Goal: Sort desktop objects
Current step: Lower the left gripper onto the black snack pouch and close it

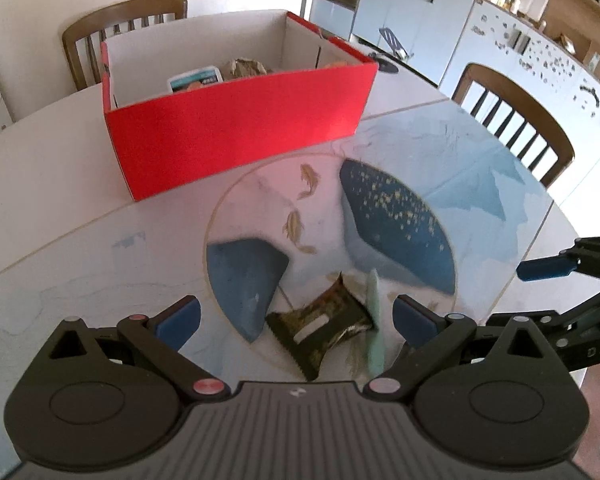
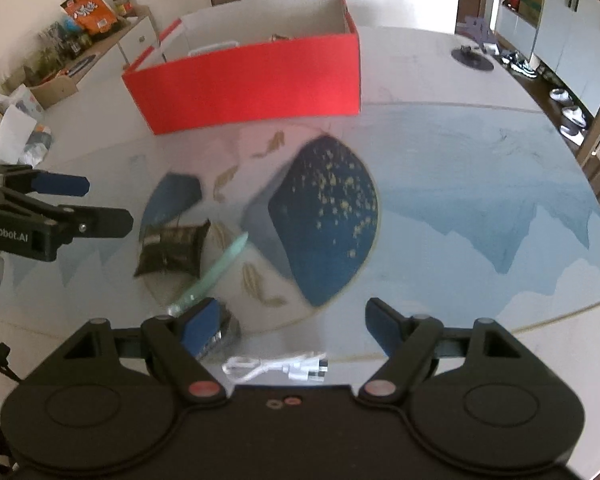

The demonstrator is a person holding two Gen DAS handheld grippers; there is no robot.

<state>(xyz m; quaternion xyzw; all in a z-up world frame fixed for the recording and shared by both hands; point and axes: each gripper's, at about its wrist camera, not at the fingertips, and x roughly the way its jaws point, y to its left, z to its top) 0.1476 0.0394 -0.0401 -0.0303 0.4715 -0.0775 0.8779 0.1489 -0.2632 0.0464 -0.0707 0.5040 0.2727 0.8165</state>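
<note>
I see my left gripper (image 1: 296,316) hovering with its jaws spread wide over a dark snack packet (image 1: 320,330) that lies on the table (image 1: 52,184), with a pale green pen (image 1: 374,320) touching its right edge. My right gripper (image 2: 292,320) is also wide apart and empty, a coiled white USB cable (image 2: 276,366) lying just below it. The red box (image 1: 236,128) stands beyond, already holding a blue-and-white packet (image 1: 196,79) and a crumpled wrapper (image 1: 246,67).

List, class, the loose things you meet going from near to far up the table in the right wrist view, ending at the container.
white cable → green pen → dark snack packet → red box
</note>
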